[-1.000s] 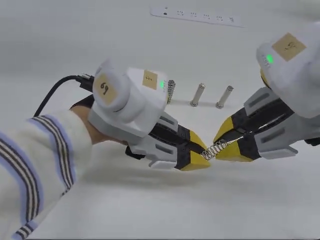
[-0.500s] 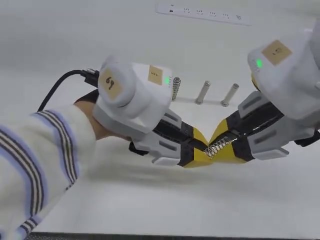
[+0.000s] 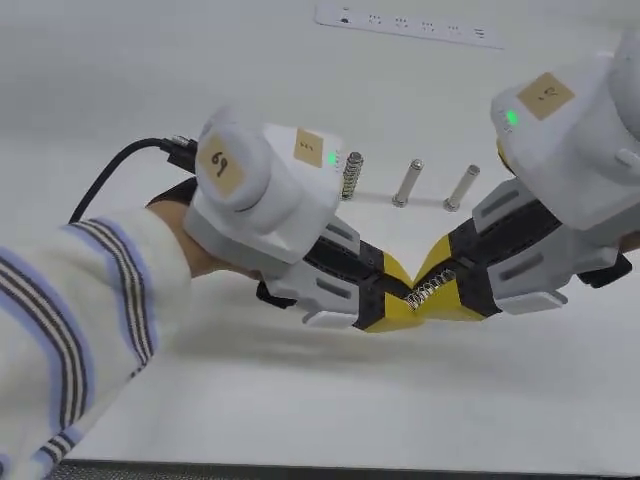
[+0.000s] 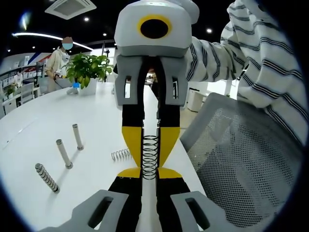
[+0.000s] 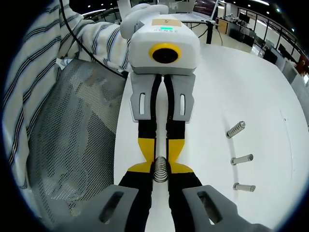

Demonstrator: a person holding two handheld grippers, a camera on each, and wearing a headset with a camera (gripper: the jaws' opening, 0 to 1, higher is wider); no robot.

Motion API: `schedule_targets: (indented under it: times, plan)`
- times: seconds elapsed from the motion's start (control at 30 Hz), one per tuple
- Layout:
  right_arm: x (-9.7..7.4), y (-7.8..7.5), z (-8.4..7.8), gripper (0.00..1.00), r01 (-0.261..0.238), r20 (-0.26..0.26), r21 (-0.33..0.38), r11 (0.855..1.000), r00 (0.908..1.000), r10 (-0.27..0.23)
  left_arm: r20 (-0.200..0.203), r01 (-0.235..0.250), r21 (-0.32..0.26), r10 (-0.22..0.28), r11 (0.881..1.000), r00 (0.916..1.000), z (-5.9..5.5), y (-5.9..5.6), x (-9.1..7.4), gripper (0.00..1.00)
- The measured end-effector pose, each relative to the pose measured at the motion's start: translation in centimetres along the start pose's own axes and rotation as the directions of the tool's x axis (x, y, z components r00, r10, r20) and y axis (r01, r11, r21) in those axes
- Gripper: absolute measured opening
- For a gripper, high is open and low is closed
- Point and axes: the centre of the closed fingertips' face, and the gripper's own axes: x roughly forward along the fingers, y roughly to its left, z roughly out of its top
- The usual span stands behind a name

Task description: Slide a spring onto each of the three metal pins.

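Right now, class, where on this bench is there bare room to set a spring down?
Bare bench between power strip and pins; also the near edge. Crowded where the left hand-held gripper and right hand-held gripper meet on the spring.

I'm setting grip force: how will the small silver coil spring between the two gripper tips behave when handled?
Likely light and squashy: the small silver coil spring is thin open wire, so squeezing may deform it. Round, it may roll on the white table. Pinched between the left hand-held gripper and right hand-held gripper, it could flick away.
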Motion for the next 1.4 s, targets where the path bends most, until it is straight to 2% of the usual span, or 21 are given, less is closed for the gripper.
schedule_targets:
  times: [0.13, 0.2, 0.57, 0.67, 0.77, 0.9, 1.0, 1.13, 1.2, 1.33, 1.4]
  plan:
    - [0.0, -0.6, 0.0, 0.08, 0.015, -0.005, 0.066, 0.998, 0.9999, -0.015, 0.002, -0.015, -0.019, 0.015, 1.000, 0.9999, 0.0, 0.5, -0.2, 0.03]
    - [0.0, -0.8, 0.1, 0.08, 0.017, -0.006, 0.073, 0.997, 0.9998, -0.017, 0.002, -0.020, -0.017, 0.020, 1.000, 0.9998, 0.0, 0.6, -0.3, 0.03]
    - [0.2, -1.0, 0.1, 0.08, 0.024, -0.032, 0.039, 0.999, 0.9992, -0.023, -0.009, -0.033, -0.008, 0.033, 0.999, 0.9994, -0.3, 0.8, -0.3, 0.03]
    - [0.1, -1.0, 0.0, 0.08, 0.026, -0.037, 0.037, 0.999, 0.9990, -0.025, -0.034, -0.036, -0.004, 0.036, 0.999, 0.9988, -0.8, 0.9, -0.4, 0.03]
    - [0.1, -1.0, 0.1, 0.08, 0.030, -0.041, 0.036, 0.999, 0.9987, -0.029, -0.038, -0.045, -0.001, 0.045, 0.999, 0.9983, -0.9, 0.9, -0.6, 0.04]
    - [0.1, -1.1, 0.0, 0.08, 0.039, -0.045, 0.035, 0.999, 0.9983, -0.037, -0.034, -0.070, -0.011, 0.070, 0.997, 0.9970, -0.9, 1.3, -1.2, 0.07]
    - [0.1, -1.2, -0.1, 0.08, 0.042, -0.050, 0.039, 0.998, 0.9979, -0.040, -0.021, -0.081, -0.053, 0.080, 0.995, 0.9966, -0.8, 1.6, -1.8, 0.06]
    - [-0.1, -1.3, -0.2, 0.08, 0.051, -0.046, 0.047, 0.998, 0.9977, -0.049, 0.005, -0.125, -0.075, 0.126, 0.989, 0.9920, -0.7, 2.4, -2.7, 0.12]
    - [-0.2, -1.3, -0.2, 0.08, 0.051, -0.047, 0.048, 0.998, 0.9977, -0.049, 0.008, -0.146, -0.066, 0.147, 0.987, 0.9891, -0.8, 2.7, -3.1, 0.16]
    - [-0.3, -1.3, -0.5, 0.08, 0.053, -0.053, 0.051, 0.997, 0.9973, -0.051, 0.020, -0.193, -0.058, 0.195, 0.979, 0.9806, -0.8, 3.6, -3.8, 0.31]
    - [-0.3, -1.4, -0.6, 0.08, 0.053, -0.056, 0.052, 0.997, 0.9971, -0.051, 0.020, -0.214, -0.060, 0.215, 0.975, 0.9764, -0.9, 4.0, -4.0, 0.36]
